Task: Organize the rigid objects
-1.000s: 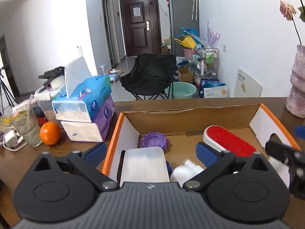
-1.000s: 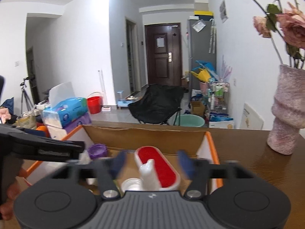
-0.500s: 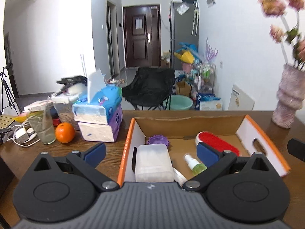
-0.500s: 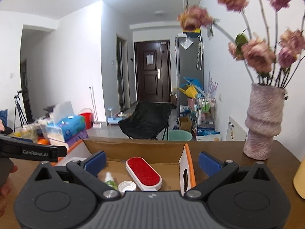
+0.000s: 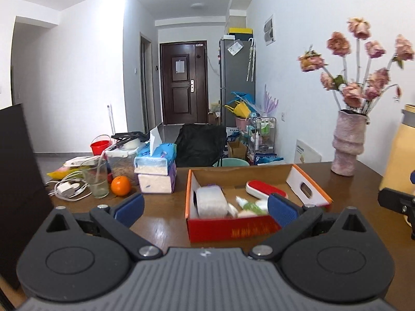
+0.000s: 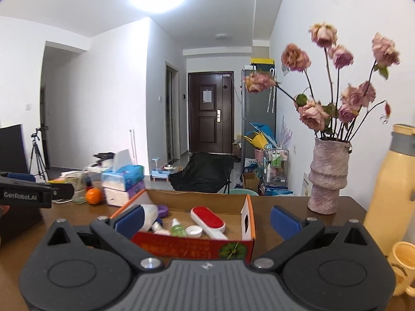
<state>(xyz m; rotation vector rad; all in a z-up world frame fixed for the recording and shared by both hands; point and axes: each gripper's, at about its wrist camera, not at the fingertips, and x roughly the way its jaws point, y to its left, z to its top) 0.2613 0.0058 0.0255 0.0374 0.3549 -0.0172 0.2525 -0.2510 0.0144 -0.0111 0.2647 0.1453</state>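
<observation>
cardboard box with red front and orange-edged flaps sits on the wooden table just ahead of both hand-held grippers, apart from their fingers. left hand-held gripper stands wide open with nothing between its blue pads; right hand-held gripper has just been opening and now stands fully spread, also empty. inside the box, ahead of the left hand-held gripper, lie a white translucent container at the left wall, a red-topped white brush toward the far right, and a small green spray bottle with a white cap beside it; a purple lid shows at the far left corner in the right wrist view. left of the box and beyond the left hand-held gripper stand stacked tissue packs, an orange and a glass. right of the box, past the right hand-held gripper, stand a pink vase of dried roses, a tall cream bottle and a cream mug.
</observation>
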